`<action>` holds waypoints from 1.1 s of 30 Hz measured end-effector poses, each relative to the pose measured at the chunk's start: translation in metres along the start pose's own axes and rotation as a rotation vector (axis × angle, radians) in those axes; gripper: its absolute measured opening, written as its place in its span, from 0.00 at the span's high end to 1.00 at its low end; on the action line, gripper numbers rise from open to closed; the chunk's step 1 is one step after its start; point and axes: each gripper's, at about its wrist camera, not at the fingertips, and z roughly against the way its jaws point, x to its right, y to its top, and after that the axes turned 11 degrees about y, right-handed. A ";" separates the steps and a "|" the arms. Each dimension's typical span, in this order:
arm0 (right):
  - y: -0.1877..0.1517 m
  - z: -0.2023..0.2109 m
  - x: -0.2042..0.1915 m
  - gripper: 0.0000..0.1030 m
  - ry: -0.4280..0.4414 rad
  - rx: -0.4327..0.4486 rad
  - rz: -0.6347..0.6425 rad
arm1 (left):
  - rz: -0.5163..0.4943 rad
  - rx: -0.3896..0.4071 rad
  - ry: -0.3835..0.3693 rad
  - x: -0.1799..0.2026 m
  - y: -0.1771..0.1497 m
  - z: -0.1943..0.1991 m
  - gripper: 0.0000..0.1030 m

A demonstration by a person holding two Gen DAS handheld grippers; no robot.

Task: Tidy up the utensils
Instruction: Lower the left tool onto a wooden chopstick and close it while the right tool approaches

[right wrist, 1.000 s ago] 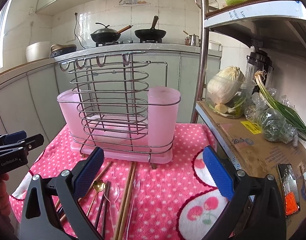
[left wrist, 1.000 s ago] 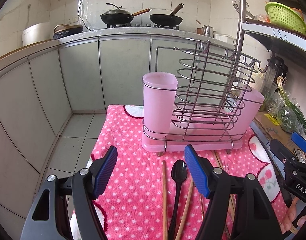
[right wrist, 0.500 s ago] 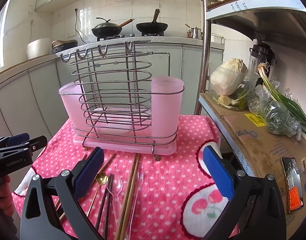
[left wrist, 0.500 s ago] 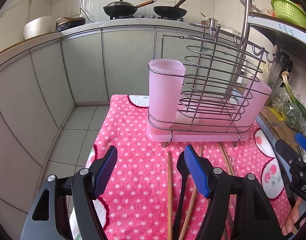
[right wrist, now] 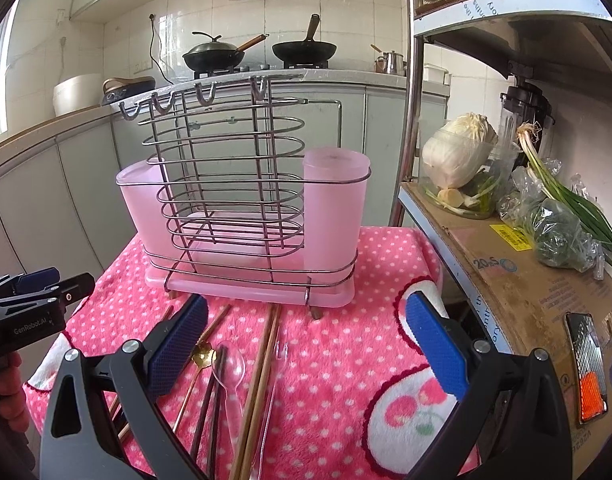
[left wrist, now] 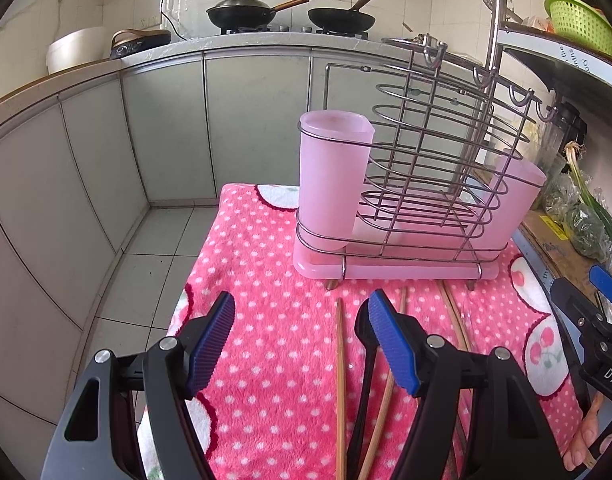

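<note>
A wire utensil rack (left wrist: 433, 168) (right wrist: 226, 184) with pink cups and a pink drip tray stands on a table under a pink polka-dot cloth (left wrist: 266, 280) (right wrist: 345, 340). In front of it lie wooden chopsticks (left wrist: 339, 376) (right wrist: 262, 376), a black spoon (left wrist: 363, 364), a clear plastic spoon (right wrist: 229, 368) and a gold spoon (right wrist: 204, 358). My left gripper (left wrist: 302, 340) hovers open over the cloth, its right finger above the black spoon. My right gripper (right wrist: 306, 344) hangs open above the utensils, empty.
A metal shelf on the right holds a cardboard sheet (right wrist: 517, 280), cabbage (right wrist: 457, 152), bagged greens (right wrist: 561, 224) and a grater (right wrist: 587, 364). Behind are grey kitchen cabinets (left wrist: 166, 128) with pans (left wrist: 242, 10) on a stove. The tiled floor (left wrist: 146, 264) drops away left of the table.
Both grippers have pulled back and risen slightly, so the rack sits lower and farther in each view. Both stay open and empty; the utensils have not moved.
</note>
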 end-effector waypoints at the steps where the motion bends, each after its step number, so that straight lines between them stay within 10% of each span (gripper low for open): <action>1: -0.001 -0.001 0.001 0.03 0.001 -0.004 -0.004 | 0.001 -0.006 -0.003 0.000 0.000 -0.001 0.34; 11: -0.005 -0.018 0.030 0.04 0.063 -0.118 -0.146 | 0.030 -0.237 -0.103 -0.013 -0.005 -0.042 0.58; 17: -0.017 -0.040 0.043 0.34 0.140 -0.246 -0.231 | 0.021 -0.404 -0.174 -0.009 -0.006 -0.079 0.79; 22: -0.026 -0.057 0.054 0.51 0.240 -0.343 -0.348 | 0.010 -0.515 -0.214 0.005 -0.004 -0.106 0.81; 33: -0.026 -0.069 0.063 0.55 0.267 -0.398 -0.414 | -0.077 -0.561 -0.201 0.035 -0.006 -0.126 0.84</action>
